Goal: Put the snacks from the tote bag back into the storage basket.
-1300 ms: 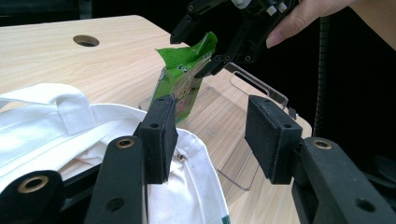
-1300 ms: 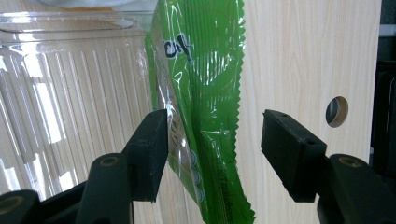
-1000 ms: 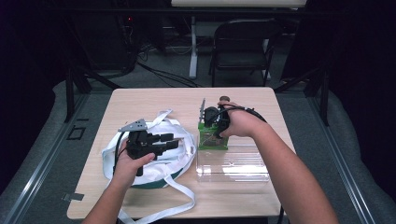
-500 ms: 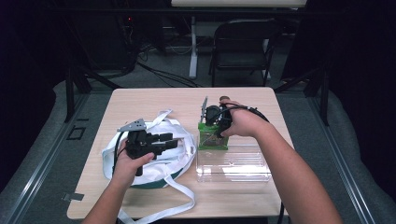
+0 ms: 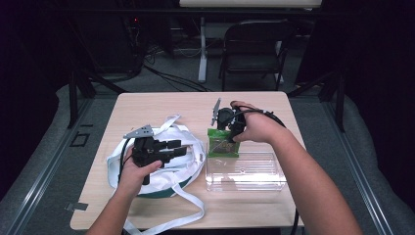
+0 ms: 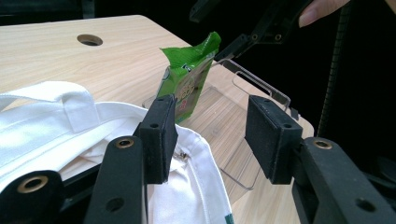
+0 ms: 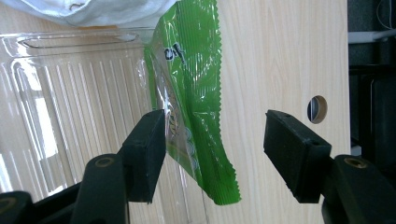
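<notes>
Our right tool [image 7: 212,140] stands with its jaws apart around the green packet [image 7: 196,93]; they have just been opening, and neither pad presses on it. The packet leans at the far edge of the clear plastic tray [image 5: 244,171], on the surface [image 5: 161,105]. Our left tool [image 5: 178,147], jaws apart and empty, rests over the white bag [image 5: 191,164], just left of the tray.

I see a green crinkle-edged snack packet [image 5: 222,142] standing upright, leaning against the far wall of a clear plastic tray [image 5: 247,172] near the table's right edge.
</notes>
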